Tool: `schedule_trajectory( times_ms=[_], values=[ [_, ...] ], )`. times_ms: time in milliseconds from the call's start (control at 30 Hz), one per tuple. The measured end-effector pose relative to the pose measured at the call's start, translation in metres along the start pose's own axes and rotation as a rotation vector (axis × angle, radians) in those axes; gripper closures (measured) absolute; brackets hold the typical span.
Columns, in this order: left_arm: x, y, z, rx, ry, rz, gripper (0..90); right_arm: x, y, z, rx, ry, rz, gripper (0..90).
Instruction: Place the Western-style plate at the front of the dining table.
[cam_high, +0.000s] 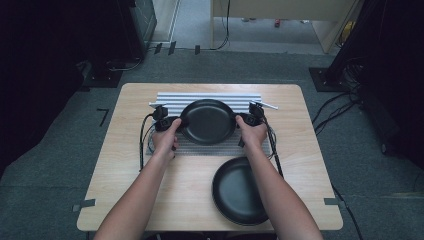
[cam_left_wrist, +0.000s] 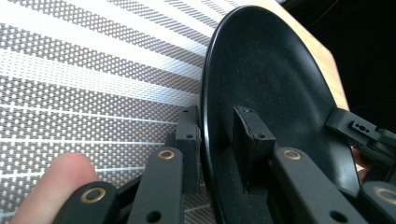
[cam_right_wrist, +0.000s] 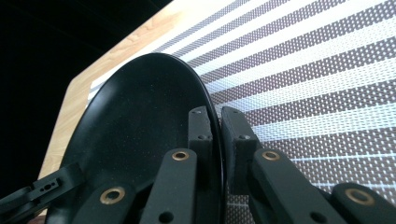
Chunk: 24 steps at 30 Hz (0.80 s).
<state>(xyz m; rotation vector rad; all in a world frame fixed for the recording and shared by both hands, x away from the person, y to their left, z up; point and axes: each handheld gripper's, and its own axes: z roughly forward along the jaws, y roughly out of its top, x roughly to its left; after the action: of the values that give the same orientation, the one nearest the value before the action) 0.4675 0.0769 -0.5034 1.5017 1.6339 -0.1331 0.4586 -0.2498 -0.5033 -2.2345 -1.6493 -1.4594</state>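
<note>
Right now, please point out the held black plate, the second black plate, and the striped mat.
held black plate (cam_high: 208, 121), high view, on its dark centre.
second black plate (cam_high: 239, 192), high view, on its inner bottom.
striped mat (cam_high: 210, 95), high view, on its far striped edge.

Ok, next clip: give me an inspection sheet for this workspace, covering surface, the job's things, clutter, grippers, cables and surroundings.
Surface: light wooden table with a striped woven placemat on its far half.
Job's things: black plate over the placemat, gripped at both side rims; second black plate lies flat on the near right of the table.
Clutter: nothing seen.
Grippers: left gripper shut on the black plate's rim, one of its fingers inside the dish; right gripper shut on the opposite rim.
Cables: a gripper cable loops over the table at left; another runs back beside the right forearm; more cables lie on the floor at right.
Surroundings: grey carpet, dark equipment at both sides.
</note>
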Motion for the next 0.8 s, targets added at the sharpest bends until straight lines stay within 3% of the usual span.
schedule_trajectory(
  times_ms=[267, 500, 800],
  values=[
    [0.006, 0.0, 0.005, 0.009, 0.024, -0.002, 73.1, -0.002, -0.004, 0.01, 0.015, -0.013, -0.005, 82.1],
    [0.002, 0.004, 0.009, 0.015, 0.039, 0.012, 73.0, -0.006, -0.003, 0.014, 0.009, -0.026, 0.001, 81.3],
    [0.003, 0.005, 0.014, 0.024, 0.042, 0.0, 72.1, -0.005, 0.0, 0.016, -0.015, -0.041, -0.039, 81.4]
  ],
)
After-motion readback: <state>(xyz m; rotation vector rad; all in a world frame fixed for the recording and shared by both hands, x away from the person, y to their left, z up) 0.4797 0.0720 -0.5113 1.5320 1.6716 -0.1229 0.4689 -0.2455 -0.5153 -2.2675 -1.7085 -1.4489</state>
